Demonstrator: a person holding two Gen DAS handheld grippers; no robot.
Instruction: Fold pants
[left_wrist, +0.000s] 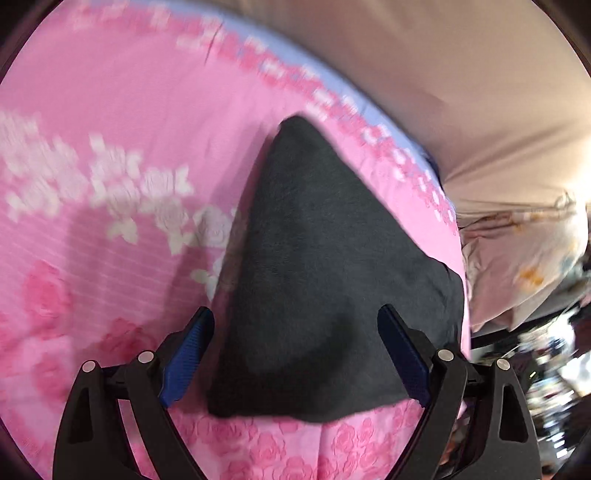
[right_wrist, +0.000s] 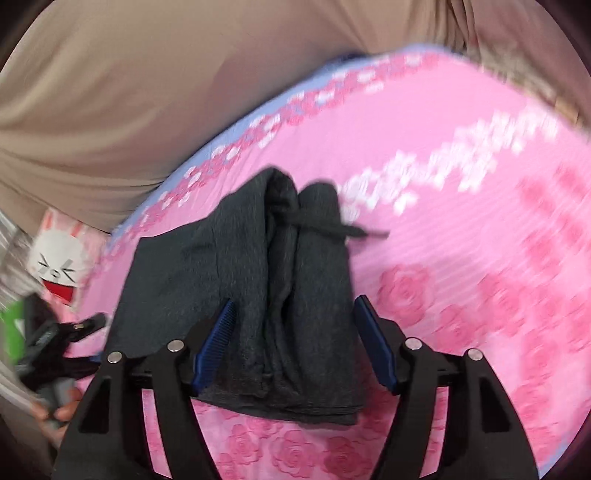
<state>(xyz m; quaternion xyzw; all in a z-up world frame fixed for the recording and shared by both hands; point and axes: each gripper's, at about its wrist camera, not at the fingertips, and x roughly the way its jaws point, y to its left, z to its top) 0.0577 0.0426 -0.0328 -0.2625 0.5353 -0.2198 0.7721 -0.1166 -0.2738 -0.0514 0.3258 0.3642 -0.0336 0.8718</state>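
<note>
Dark grey pants (left_wrist: 317, 280) lie folded on a pink rose-patterned bed sheet (left_wrist: 110, 155). In the left wrist view they show as a smooth folded slab. My left gripper (left_wrist: 297, 325) is open, its blue pads either side of the near edge, holding nothing. In the right wrist view the pants (right_wrist: 288, 295) show stacked layers and a drawstring (right_wrist: 354, 230) trailing right. My right gripper (right_wrist: 295, 314) is open above the near end of the fold, holding nothing. The other gripper (right_wrist: 74, 328) shows at lower left.
A beige wall or headboard (right_wrist: 129, 92) runs behind the bed. A rabbit-face pillow (right_wrist: 59, 266) lies at the left edge in the right wrist view. A pale printed quilt (left_wrist: 524, 266) and cluttered items sit off the bed's right side.
</note>
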